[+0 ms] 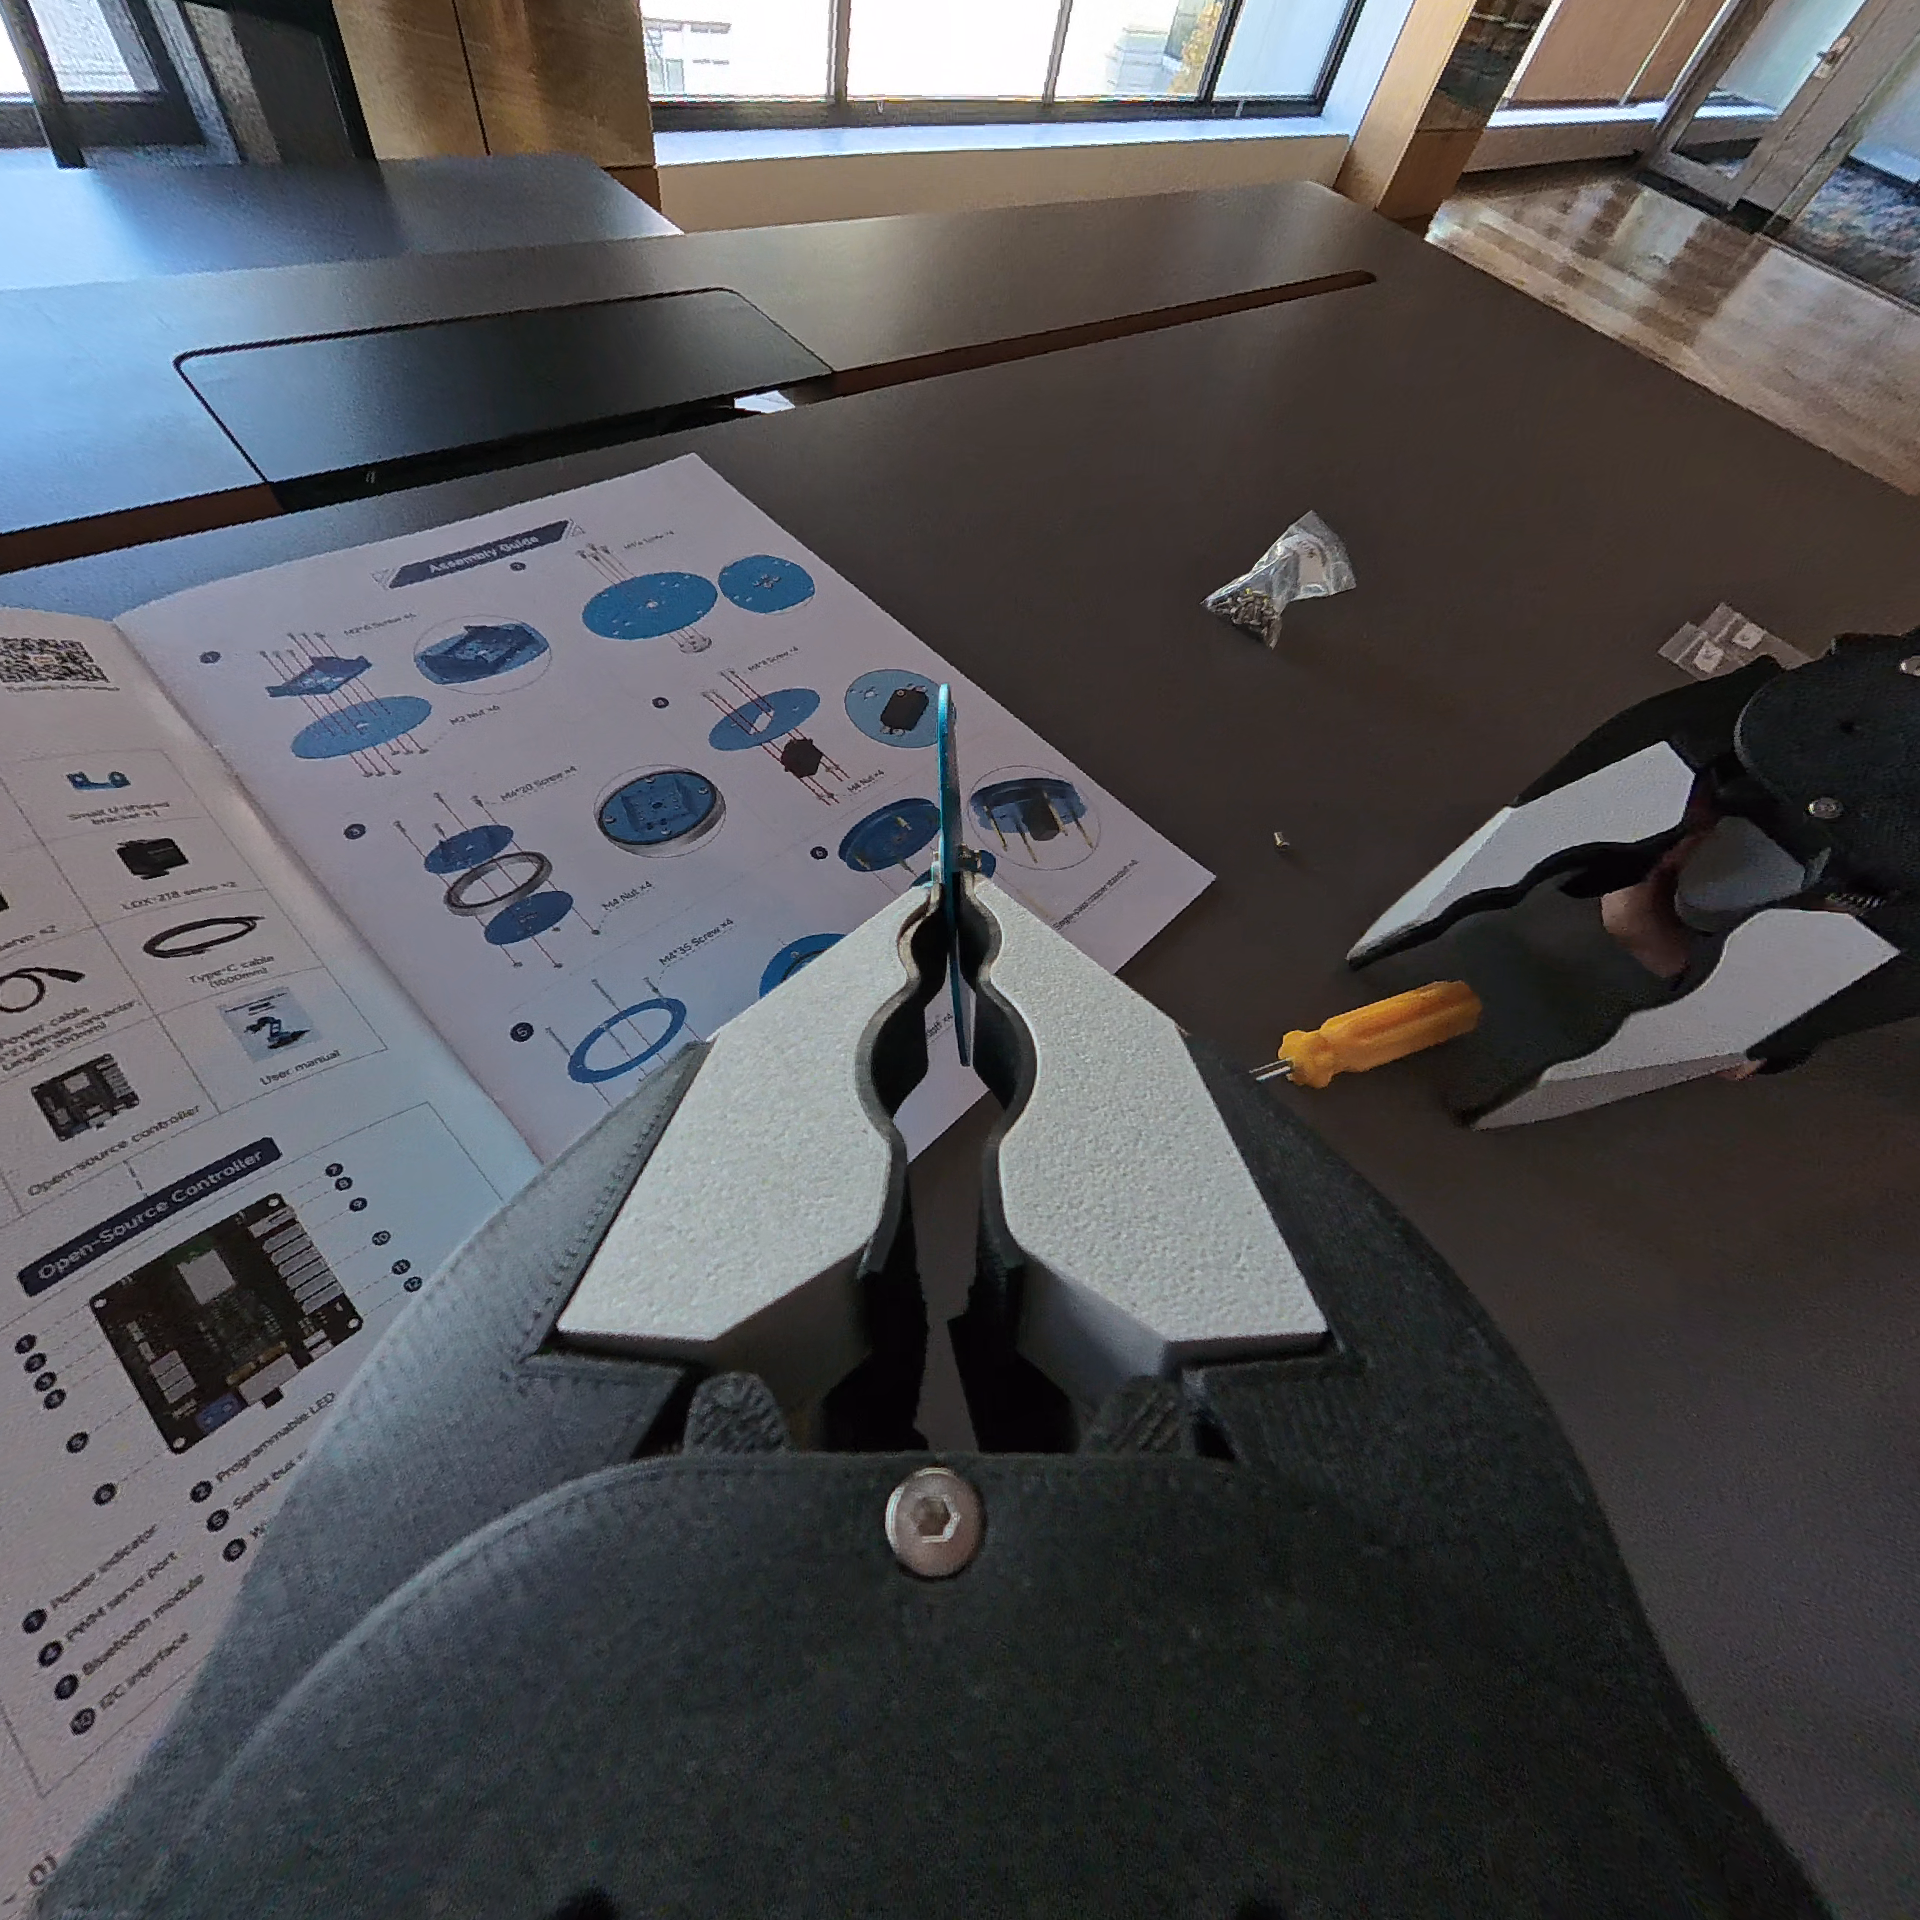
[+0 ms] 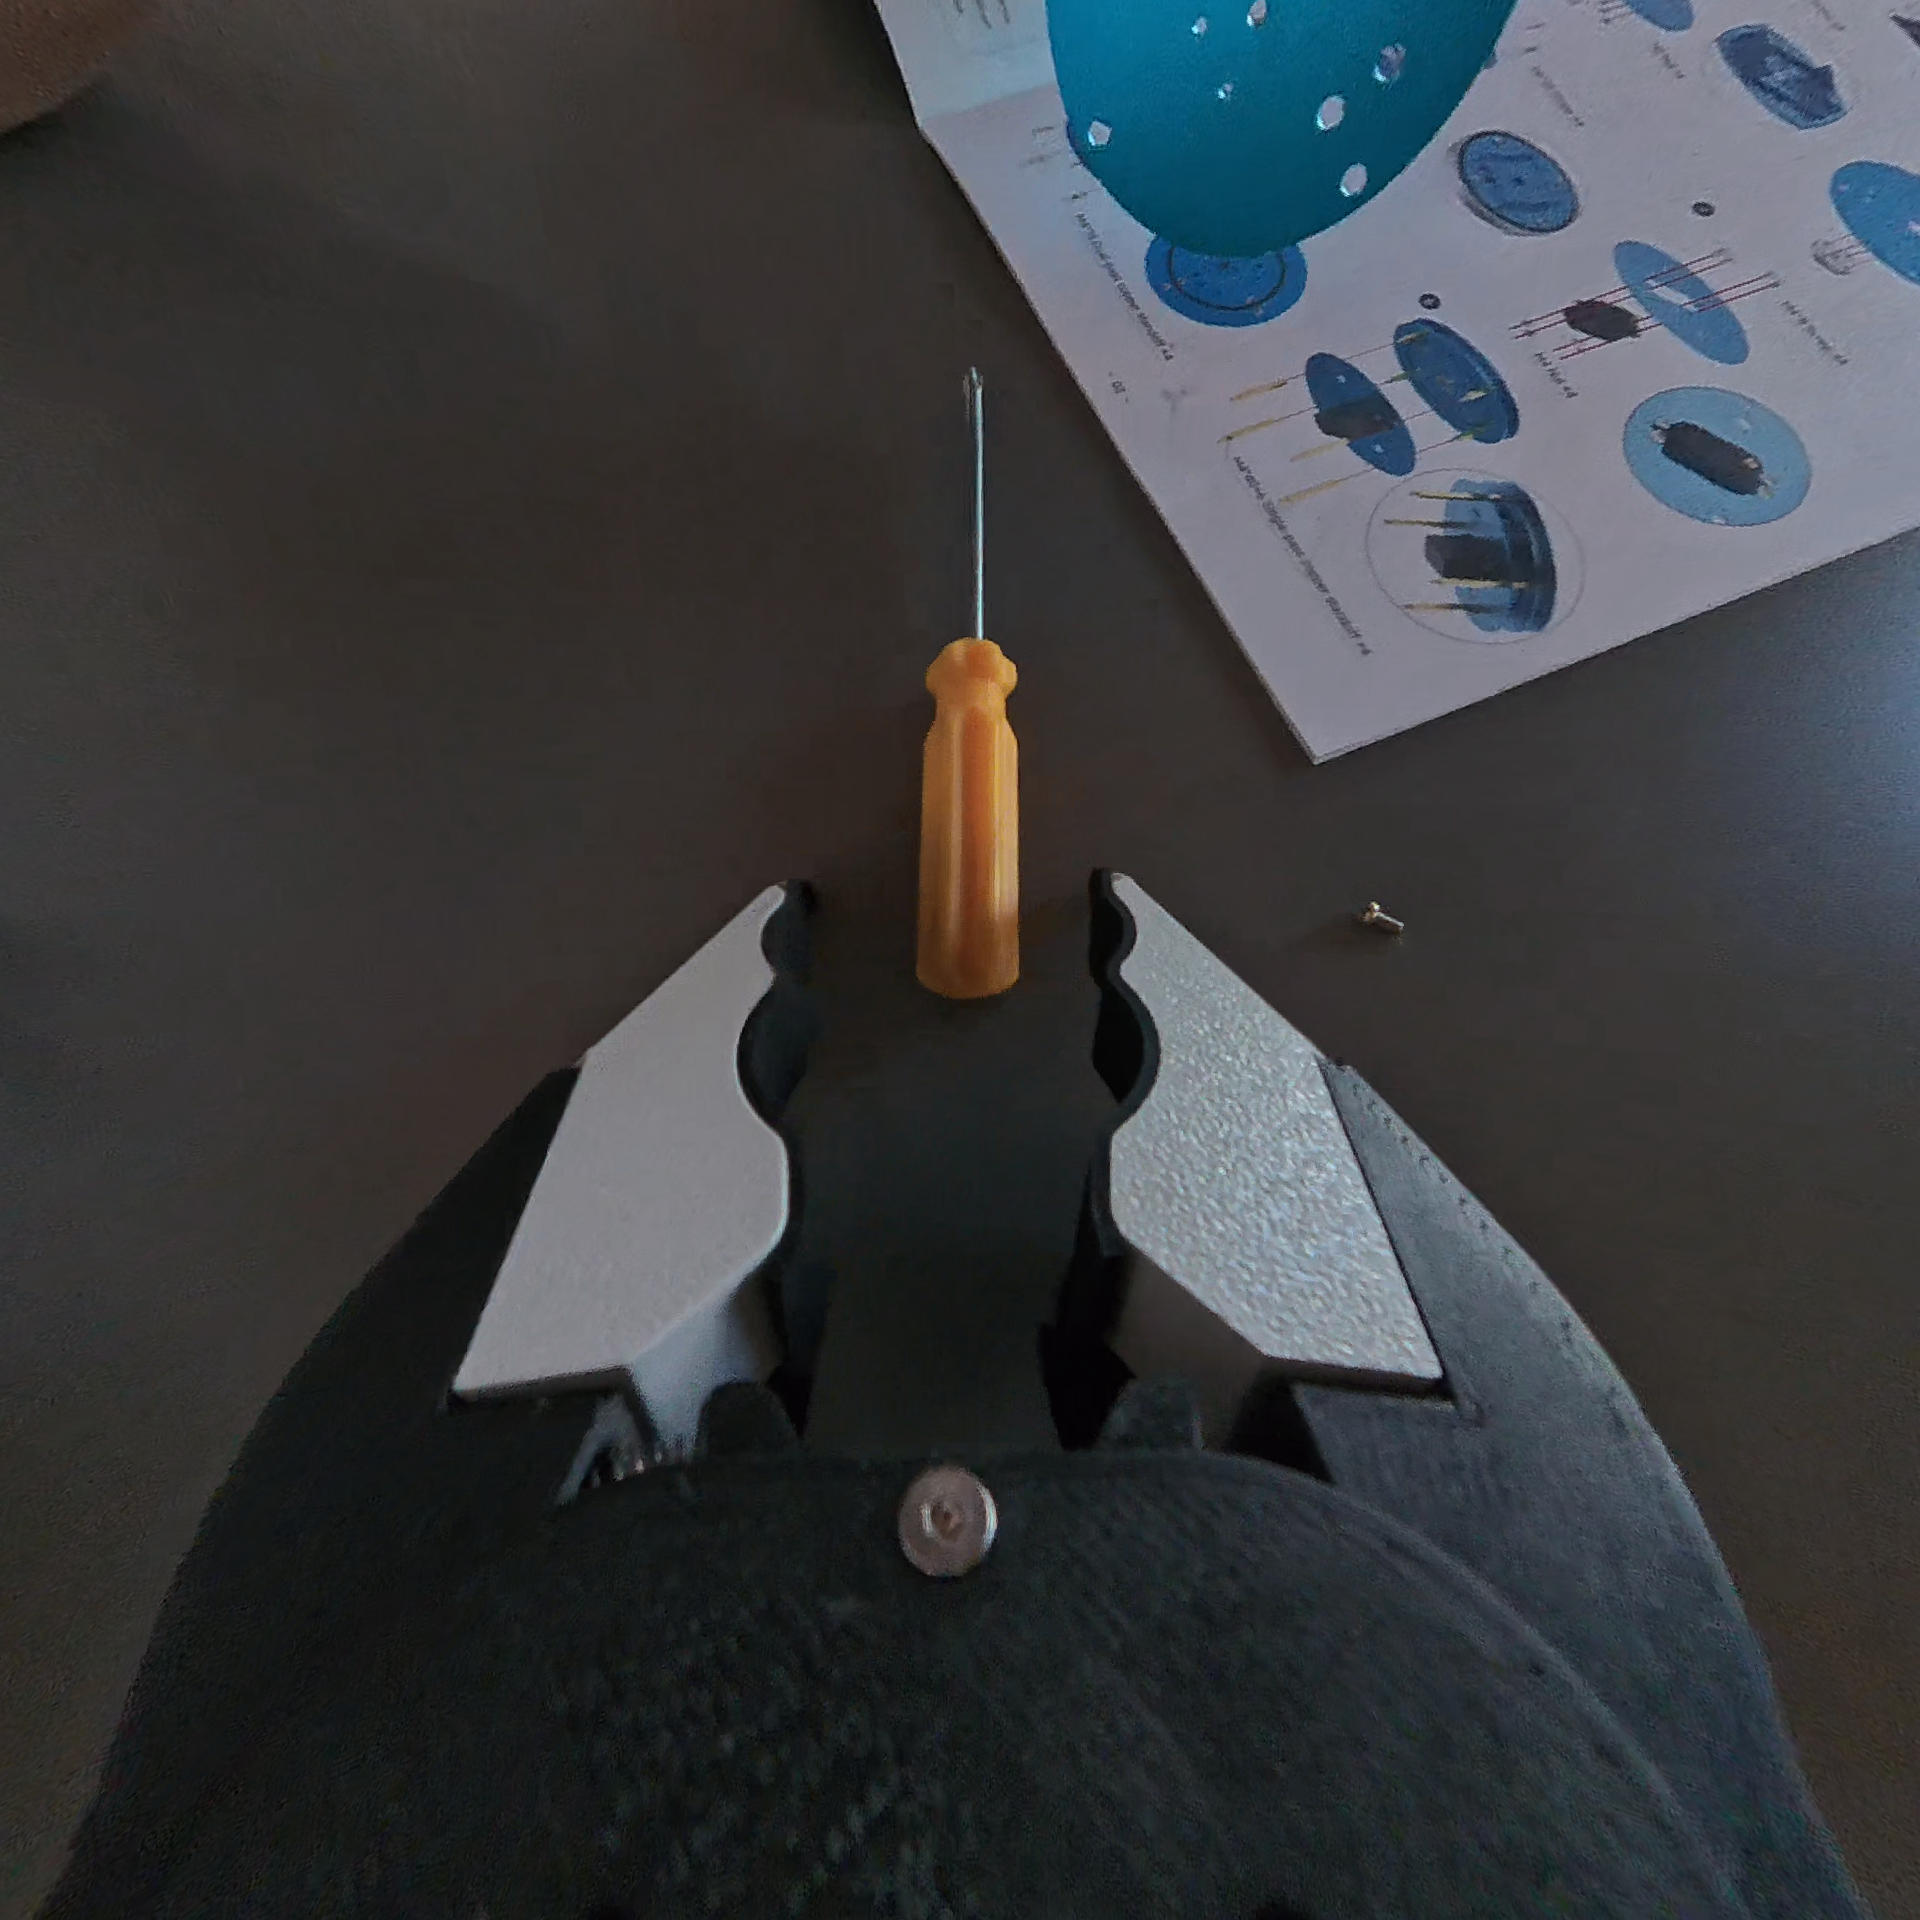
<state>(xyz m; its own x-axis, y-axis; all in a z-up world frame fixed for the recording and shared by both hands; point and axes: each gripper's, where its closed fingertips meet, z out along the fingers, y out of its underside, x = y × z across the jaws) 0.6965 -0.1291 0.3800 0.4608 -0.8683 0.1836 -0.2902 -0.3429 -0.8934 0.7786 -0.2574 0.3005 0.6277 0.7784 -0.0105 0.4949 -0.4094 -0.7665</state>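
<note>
Right tool [image 2: 951, 904] hangs low over the dark desk [image 2: 364, 520], spread wide and empty — the orange screwdriver [image 2: 966, 821] lies dead ahead, the butt of its handle just between the fingertips, touching neither. Its long axis runs straight along the tool's line, thin shaft pointing away. Off to the right, a small loose screw [image 2: 1380, 914] sits apart on the desk. Left tool [image 1: 951, 894] is clamped on a thin blue disc [image 1: 948, 790], held edge-up over the open booklet [image 1: 582, 727] — well clear of the screwdriver, so the right tool is the nearer one.
</note>
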